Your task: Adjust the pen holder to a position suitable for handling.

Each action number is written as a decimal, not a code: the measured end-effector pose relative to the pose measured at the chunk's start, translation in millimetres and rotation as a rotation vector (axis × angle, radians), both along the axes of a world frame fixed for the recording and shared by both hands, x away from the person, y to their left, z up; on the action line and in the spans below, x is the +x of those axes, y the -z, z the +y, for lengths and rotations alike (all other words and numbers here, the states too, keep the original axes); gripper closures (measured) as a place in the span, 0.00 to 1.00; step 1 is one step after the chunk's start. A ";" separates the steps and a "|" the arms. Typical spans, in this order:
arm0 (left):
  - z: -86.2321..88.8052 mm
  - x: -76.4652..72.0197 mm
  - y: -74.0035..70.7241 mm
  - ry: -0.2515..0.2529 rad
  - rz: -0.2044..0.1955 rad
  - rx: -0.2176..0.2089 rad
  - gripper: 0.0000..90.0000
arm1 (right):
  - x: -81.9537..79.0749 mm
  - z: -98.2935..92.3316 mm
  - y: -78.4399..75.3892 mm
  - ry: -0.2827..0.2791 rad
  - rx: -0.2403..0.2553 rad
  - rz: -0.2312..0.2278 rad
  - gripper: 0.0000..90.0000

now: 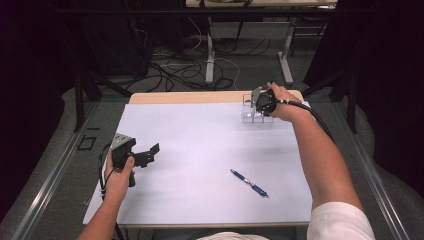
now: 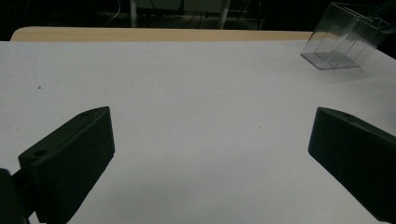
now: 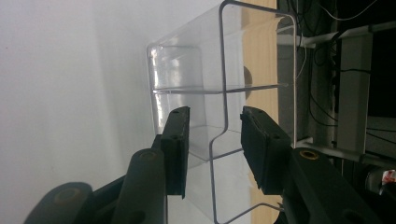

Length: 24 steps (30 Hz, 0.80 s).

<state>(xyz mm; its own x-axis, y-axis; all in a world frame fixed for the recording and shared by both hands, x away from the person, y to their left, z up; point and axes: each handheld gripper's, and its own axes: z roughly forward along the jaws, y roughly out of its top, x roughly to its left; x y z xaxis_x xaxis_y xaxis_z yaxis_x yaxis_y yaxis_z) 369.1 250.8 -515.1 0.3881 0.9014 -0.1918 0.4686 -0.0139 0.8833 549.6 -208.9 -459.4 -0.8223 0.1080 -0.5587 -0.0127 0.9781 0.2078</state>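
A clear plastic organiser box [image 1: 248, 116] with compartments stands at the far right of the white table top [image 1: 200, 150]. My right gripper [image 1: 257, 101] reaches down over its rim. In the right gripper view the two black jaws [image 3: 215, 112] straddle one thin clear wall of the box [image 3: 187, 70], with a visible gap on each side of it. My left gripper [image 1: 151, 154] hovers at the near left of the table, held in a hand. Its jaws [image 2: 210, 116] stand wide open over bare white surface, and the box [image 2: 341, 42] is far off at the upper right.
A blue pen [image 1: 249, 183] lies on the table at the near right, pointing diagonally. A strip of wooden table edge [image 1: 190, 96] runs behind the white top. Beyond it are table legs and loose cables on the floor [image 1: 190, 70].
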 end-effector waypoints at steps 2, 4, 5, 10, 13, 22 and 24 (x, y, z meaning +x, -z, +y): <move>-0.1 -0.1 -0.1 0.000 0.000 -0.001 0.00 | 1.8 1.2 2.2 -0.003 -0.017 0.003 0.69; 0.1 -0.2 -0.1 -0.002 0.000 -0.003 0.00 | 3.1 3.0 5.1 -0.008 -0.012 0.014 0.70; 0.1 -0.3 -0.2 -0.003 0.000 -0.002 0.00 | 3.1 3.0 5.1 -0.008 -0.012 0.014 0.70; 0.3 0.1 0.3 -0.002 0.001 -0.004 0.00 | 4.6 5.9 9.1 -0.018 -0.036 0.029 0.71; 0.3 -0.1 0.2 -0.003 0.002 -0.005 0.00 | 4.3 6.0 11.1 -0.016 -0.048 0.031 0.73; 0.2 -0.2 0.0 -0.003 0.001 -0.003 0.00 | 3.0 5.7 7.0 -0.010 -0.056 0.062 0.84; 0.2 -0.3 -0.1 -0.004 0.000 -0.003 0.00 | 1.8 5.4 6.8 -0.004 -0.045 0.064 0.87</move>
<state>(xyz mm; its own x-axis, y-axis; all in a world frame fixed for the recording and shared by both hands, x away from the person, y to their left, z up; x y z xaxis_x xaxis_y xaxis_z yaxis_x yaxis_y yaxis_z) 368.8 251.0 -515.0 0.3848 0.9022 -0.1947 0.4688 -0.0093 0.8832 551.4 -203.5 -466.2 -0.8568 0.0802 -0.5094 -0.0050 0.9865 0.1638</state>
